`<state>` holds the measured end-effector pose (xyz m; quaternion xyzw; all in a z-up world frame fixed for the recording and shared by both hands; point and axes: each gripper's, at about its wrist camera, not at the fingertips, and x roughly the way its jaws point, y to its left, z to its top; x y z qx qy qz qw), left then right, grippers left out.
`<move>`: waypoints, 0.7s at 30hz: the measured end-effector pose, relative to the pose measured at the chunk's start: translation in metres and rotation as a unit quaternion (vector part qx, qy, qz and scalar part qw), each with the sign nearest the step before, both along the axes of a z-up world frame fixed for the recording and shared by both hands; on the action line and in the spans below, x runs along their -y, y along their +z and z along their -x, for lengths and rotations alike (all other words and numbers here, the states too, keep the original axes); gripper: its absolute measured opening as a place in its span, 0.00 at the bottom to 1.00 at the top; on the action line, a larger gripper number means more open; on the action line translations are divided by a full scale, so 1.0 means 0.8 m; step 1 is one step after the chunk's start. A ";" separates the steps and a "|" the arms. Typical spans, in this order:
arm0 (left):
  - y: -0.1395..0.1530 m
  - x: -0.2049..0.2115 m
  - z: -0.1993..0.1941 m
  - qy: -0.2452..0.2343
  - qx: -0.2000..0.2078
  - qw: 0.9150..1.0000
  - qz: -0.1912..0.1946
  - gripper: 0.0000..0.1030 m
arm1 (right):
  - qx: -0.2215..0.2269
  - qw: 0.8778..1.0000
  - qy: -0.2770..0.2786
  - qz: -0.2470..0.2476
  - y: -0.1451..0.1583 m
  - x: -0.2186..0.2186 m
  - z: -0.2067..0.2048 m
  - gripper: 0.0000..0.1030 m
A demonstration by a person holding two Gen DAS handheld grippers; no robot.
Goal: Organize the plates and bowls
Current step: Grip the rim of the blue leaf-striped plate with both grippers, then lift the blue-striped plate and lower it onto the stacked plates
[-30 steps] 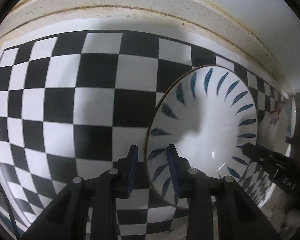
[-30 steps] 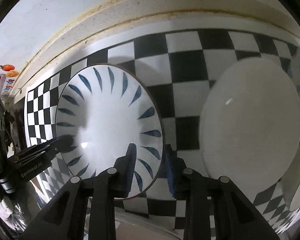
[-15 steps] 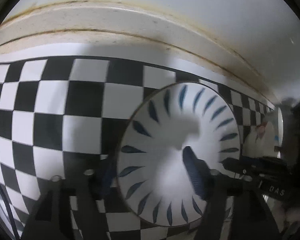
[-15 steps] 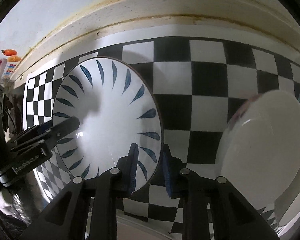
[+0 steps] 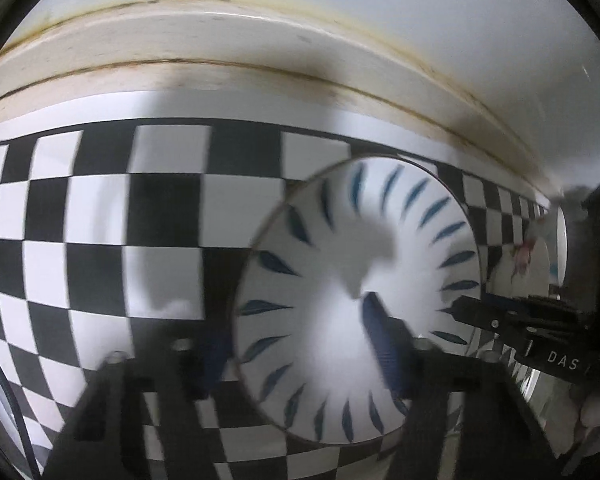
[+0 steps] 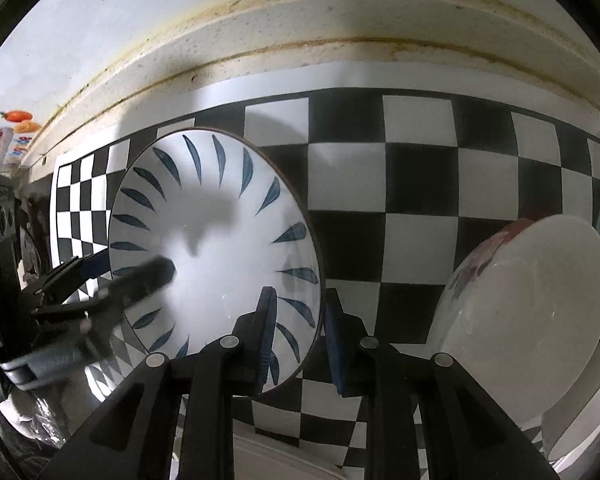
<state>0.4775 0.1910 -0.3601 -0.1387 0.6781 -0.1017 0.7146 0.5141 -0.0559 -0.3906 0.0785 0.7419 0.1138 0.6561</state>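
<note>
One blue-leaf plate [image 6: 216, 240], two hand-held grippers [image 6: 298, 332]

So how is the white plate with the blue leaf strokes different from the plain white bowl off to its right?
The white plate with blue leaf strokes carries a ring of dark blue marks round its inside and a thin brown rim; the plain white bowl is bare white inside, with a reddish pattern showing on its outer wall. The right gripper pinches the plate's rim, while nothing holds the bowl. The plate looks shallow, the bowl deeper. Both are glossy and tilted up over the black-and-white checkered mat.
</note>
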 end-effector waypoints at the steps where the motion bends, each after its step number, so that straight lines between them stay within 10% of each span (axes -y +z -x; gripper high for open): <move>1: 0.000 -0.007 -0.002 0.008 -0.002 1.000 -0.002 0.32 | 0.001 1.000 -0.002 0.002 0.000 0.001 -0.001 0.25; 7: -0.003 -0.030 -0.002 0.028 -0.009 1.000 -0.001 0.21 | 0.020 1.000 -0.005 0.019 0.002 0.008 0.004 0.10; 21: 0.023 -0.024 0.039 0.013 0.009 0.999 -0.030 0.21 | 0.032 0.999 0.005 -0.004 0.015 0.013 0.039 0.08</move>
